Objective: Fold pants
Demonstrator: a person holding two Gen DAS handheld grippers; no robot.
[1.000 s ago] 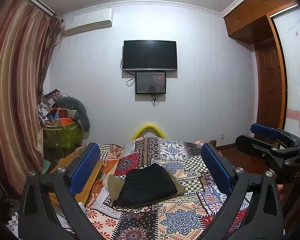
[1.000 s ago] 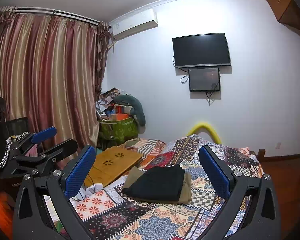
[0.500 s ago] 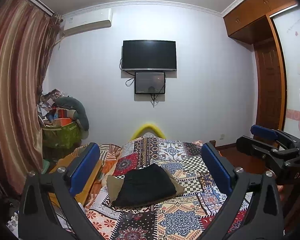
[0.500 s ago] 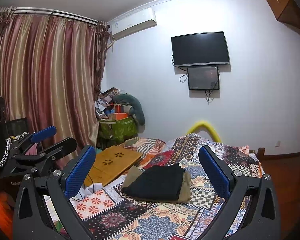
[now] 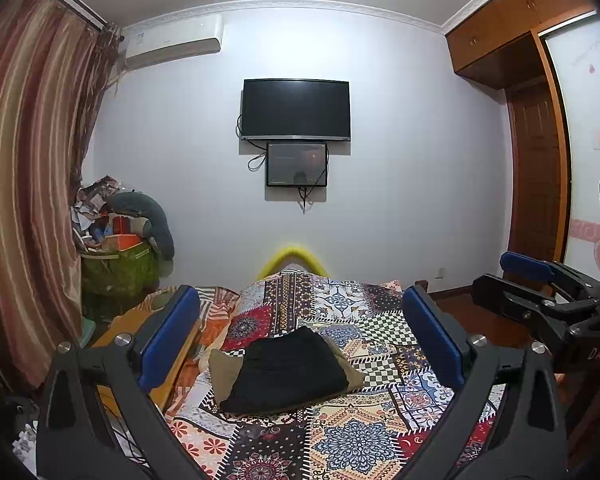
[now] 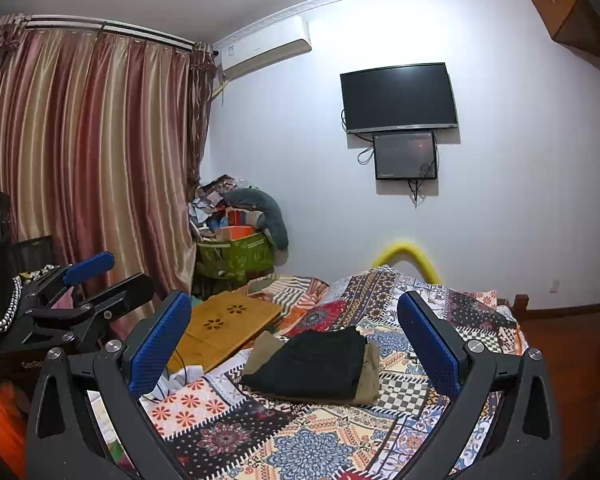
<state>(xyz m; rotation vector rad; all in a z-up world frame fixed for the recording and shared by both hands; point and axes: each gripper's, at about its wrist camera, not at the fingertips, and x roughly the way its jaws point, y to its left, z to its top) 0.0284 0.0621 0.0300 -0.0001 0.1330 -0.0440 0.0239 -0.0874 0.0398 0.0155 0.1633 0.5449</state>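
Observation:
Folded black pants (image 5: 288, 372) lie on top of folded khaki pants (image 5: 220, 374) in the middle of the patterned bed. They show in the right wrist view too, the black pants (image 6: 316, 362) over the khaki pants (image 6: 370, 372). My left gripper (image 5: 300, 338) is open and empty, held above and short of the pile. My right gripper (image 6: 296, 340) is open and empty, also held back from the pile. The right gripper shows at the right edge of the left wrist view (image 5: 540, 292). The left gripper shows at the left edge of the right wrist view (image 6: 84, 292).
The patchwork bedspread (image 5: 360, 432) covers the bed. A wooden lap table (image 6: 228, 324) lies at the bed's left side. A green box of clutter (image 5: 116, 268) stands by the curtain (image 6: 80, 160). A TV (image 5: 296, 109) hangs on the far wall. A wardrobe (image 5: 536, 184) is at the right.
Both grippers have drifted very slightly; the view barely shifts. The pants pile has not moved and both grippers stay open.

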